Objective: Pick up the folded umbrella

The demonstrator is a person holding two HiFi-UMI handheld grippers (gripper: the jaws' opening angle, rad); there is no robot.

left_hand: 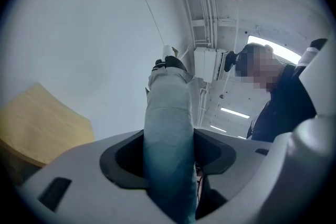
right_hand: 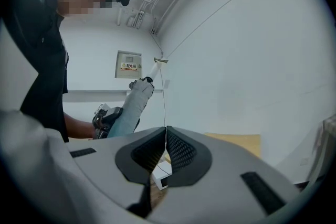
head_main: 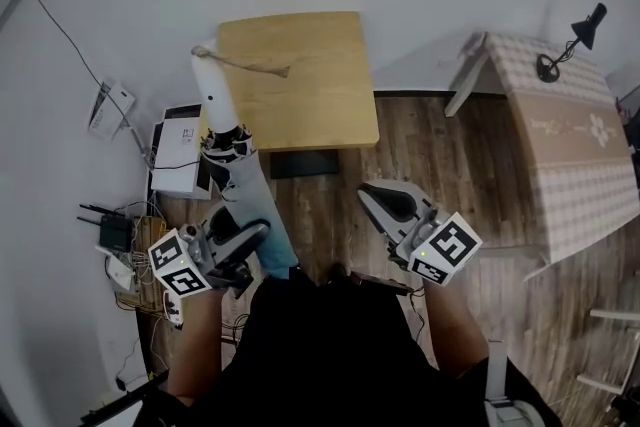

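- The left tongs [head_main: 252, 237] sit low at the left of the head view, jaws closed on the folded umbrella [head_main: 240, 177] — its pale sleeve fills the gap between them.
- The right tongs [head_main: 378, 202] are held well apart at the right, pointing forward, jaws pressed together tip to tip with nothing between them.
- The left forearm [head_main: 195, 335] and the right forearm [head_main: 445, 325] — both bare — reach forward from the dark-clothed torso [head_main: 330, 355].
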